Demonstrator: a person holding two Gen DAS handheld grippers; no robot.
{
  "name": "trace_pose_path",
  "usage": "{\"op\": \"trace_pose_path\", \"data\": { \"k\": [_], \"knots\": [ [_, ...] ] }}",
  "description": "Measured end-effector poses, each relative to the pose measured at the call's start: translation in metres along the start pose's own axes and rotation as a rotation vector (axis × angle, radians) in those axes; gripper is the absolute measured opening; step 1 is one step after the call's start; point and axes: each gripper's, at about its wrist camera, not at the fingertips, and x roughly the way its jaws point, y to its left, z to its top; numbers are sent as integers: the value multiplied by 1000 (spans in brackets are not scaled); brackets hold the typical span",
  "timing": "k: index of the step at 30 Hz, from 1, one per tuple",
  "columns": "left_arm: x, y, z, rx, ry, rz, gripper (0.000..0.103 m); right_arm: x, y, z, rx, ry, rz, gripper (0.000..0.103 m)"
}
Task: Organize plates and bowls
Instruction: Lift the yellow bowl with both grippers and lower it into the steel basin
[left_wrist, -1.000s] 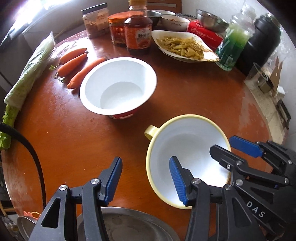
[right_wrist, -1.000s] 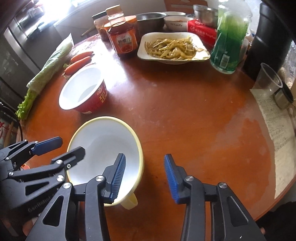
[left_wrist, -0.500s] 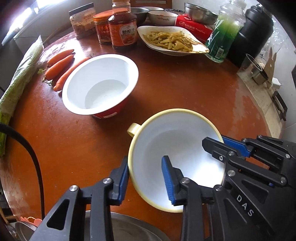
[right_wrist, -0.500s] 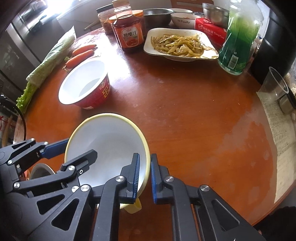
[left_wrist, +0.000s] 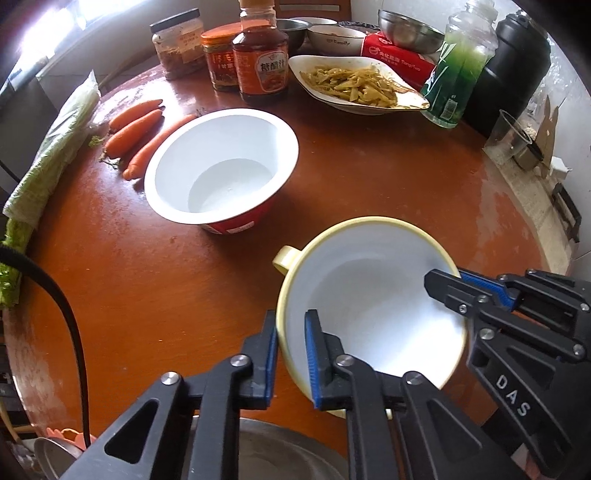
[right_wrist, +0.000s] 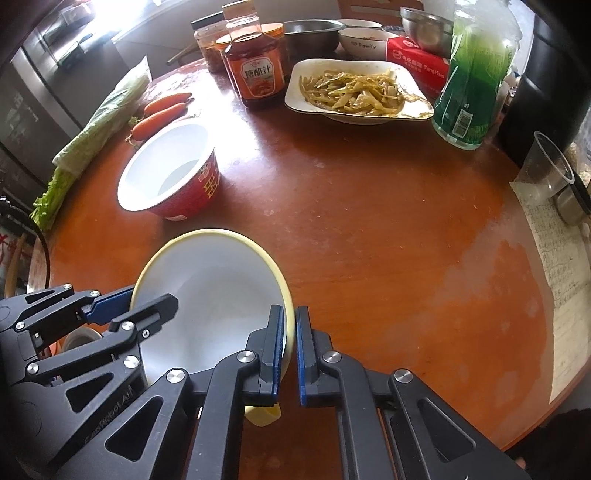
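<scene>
1. Round brown counter (left_wrist: 369, 177), crowded along the far edge.
2. Yellow-rimmed bowl (left_wrist: 369, 302) at 6 o'clock, near the front edge.
3. Left gripper (left_wrist: 291, 354) clamped on its rim at 7 o'clock.
4. Right gripper (right_wrist: 290, 350) clamped on the rim at 4 o'clock.
5. Red paper bowl (left_wrist: 221, 162) at 11 o'clock from it, apart.

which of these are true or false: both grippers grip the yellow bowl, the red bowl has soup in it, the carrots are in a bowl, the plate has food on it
1. Both grippers grip the yellow bowl: true; left gripper and right gripper each clamp its rim.
2. The red bowl has soup in it: false; it is empty.
3. The carrots are in a bowl: false; they lie on the table.
4. The plate has food on it: true.
</scene>
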Motion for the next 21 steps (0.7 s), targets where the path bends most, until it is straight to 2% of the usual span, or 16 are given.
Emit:
{"op": "trace_pose_path", "data": {
  "k": [11,21],
  "knots": [
    [-17,4,-2,-12,-23,-9,14,-17,6,1,-4,-32,3,7],
    [-59,7,-17,-8,-82,-15,14,-55,17,-9,-29,-97,17,7]
  ]
}}
